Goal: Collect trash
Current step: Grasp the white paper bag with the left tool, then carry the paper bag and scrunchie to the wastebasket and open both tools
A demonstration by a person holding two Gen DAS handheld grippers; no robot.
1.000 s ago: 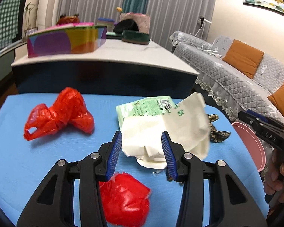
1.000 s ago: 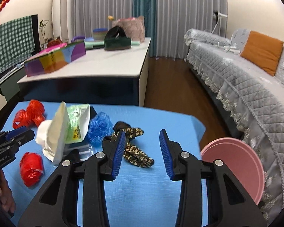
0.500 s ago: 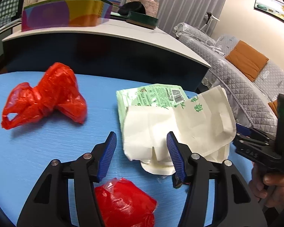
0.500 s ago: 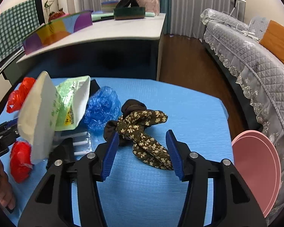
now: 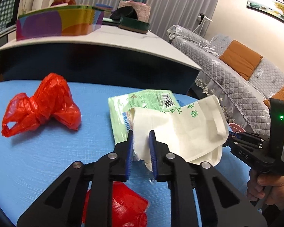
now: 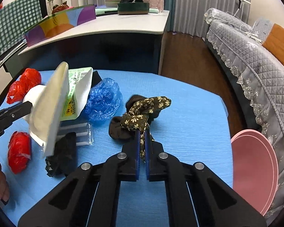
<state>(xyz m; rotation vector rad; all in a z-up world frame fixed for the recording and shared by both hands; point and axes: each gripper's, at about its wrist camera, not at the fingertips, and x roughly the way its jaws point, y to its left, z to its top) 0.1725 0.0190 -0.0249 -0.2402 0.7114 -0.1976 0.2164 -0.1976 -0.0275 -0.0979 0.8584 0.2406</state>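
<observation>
Left gripper (image 5: pixel 141 141): clenched on cream paper bag (image 5: pixel 181 130) (bag lifted off blue table (image 5: pixel 47 151)). Right gripper (image 6: pixel 142 143): clamped on floral cloth (image 6: pixel 142 113). Red bags (image 5: pixel 41 104) nearby.

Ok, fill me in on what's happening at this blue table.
A person is clearing trash off the blue table with two handheld grippers. The left gripper is shut on the edge of a cream paper bag, which looks partly lifted. The right gripper is shut on a floral cloth strip. Two red plastic bags, a blue plastic bag and a green wrapper lie on the table, ungripped. A pink bin stands at the right edge.
</observation>
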